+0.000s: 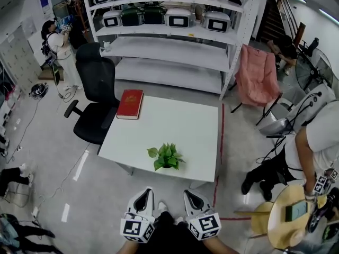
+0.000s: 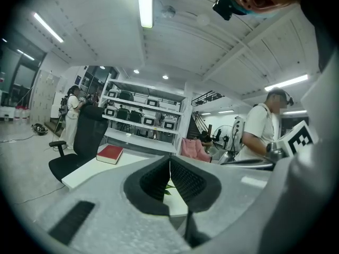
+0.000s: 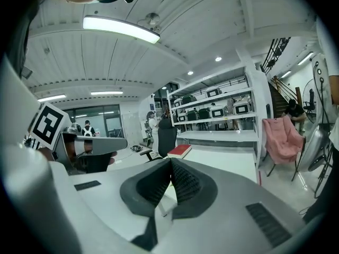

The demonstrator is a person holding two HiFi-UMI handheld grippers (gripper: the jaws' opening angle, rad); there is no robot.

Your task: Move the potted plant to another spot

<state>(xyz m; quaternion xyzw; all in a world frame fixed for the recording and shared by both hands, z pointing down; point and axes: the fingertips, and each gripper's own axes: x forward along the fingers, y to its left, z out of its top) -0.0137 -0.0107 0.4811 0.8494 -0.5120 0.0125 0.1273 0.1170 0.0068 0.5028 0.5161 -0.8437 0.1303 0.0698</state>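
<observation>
A small potted plant (image 1: 167, 157) with green leaves stands near the front edge of the white table (image 1: 175, 126), roughly at its middle. Both grippers are held low, in front of the table and short of its edge. My left gripper (image 1: 143, 191) is shut and holds nothing. My right gripper (image 1: 192, 193) is likewise shut and empty, a little to the plant's right. In the left gripper view the pads (image 2: 183, 178) meet at their tips, and a few plant leaves (image 2: 168, 190) show in the gap below. The right gripper view shows its pads (image 3: 183, 181) closed, with the table (image 3: 228, 160) beyond.
A red book (image 1: 130, 103) lies on the table's far left corner. A black office chair (image 1: 95, 97) stands against the table's left side. Behind are white shelves (image 1: 175, 41), and a pink folding chair (image 1: 257, 75) at right. A person (image 1: 312, 142) bends over a round wooden table (image 1: 288, 216).
</observation>
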